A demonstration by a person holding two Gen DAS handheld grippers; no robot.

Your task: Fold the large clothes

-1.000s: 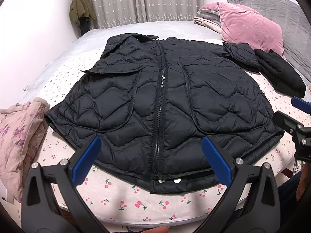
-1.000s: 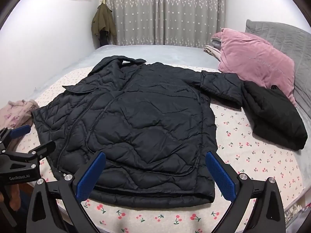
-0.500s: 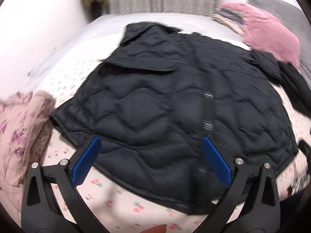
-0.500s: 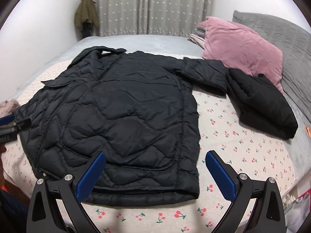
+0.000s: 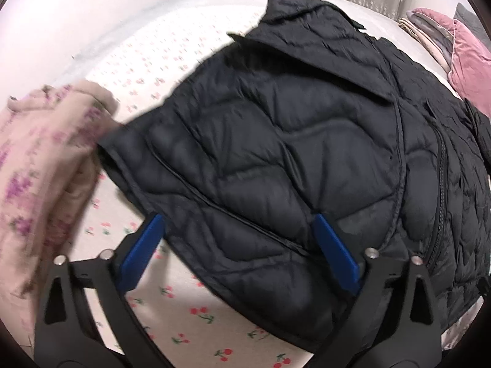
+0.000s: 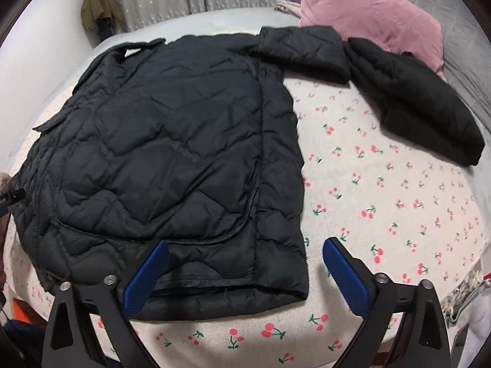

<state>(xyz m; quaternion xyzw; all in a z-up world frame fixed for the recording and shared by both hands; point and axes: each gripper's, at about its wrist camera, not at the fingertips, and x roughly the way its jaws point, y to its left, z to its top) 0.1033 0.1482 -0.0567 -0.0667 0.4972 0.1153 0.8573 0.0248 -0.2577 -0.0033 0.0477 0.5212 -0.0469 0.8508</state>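
Observation:
A black quilted puffer jacket (image 5: 307,153) lies flat, zipped, front up on the cherry-print bed (image 5: 190,316). My left gripper (image 5: 237,245) is open and empty, just above the jacket's hem at its left bottom corner. In the right wrist view the jacket (image 6: 172,153) fills the left half, with one sleeve (image 6: 303,46) stretched toward the pillows. My right gripper (image 6: 245,266) is open and empty, straddling the jacket's right bottom corner at the hem.
A pink floral garment (image 5: 36,165) lies left of the jacket. A folded black garment (image 6: 414,98) lies at the sleeve's end. A pink pillow (image 6: 374,15) and a grey cushion lie behind. An olive coat (image 6: 98,6) hangs by the curtain. The bed's front edge (image 6: 245,346) is below the grippers.
My left gripper swung left and down to the jacket's left bottom corner. My right gripper moved right and down to the right bottom corner. Both stayed open.

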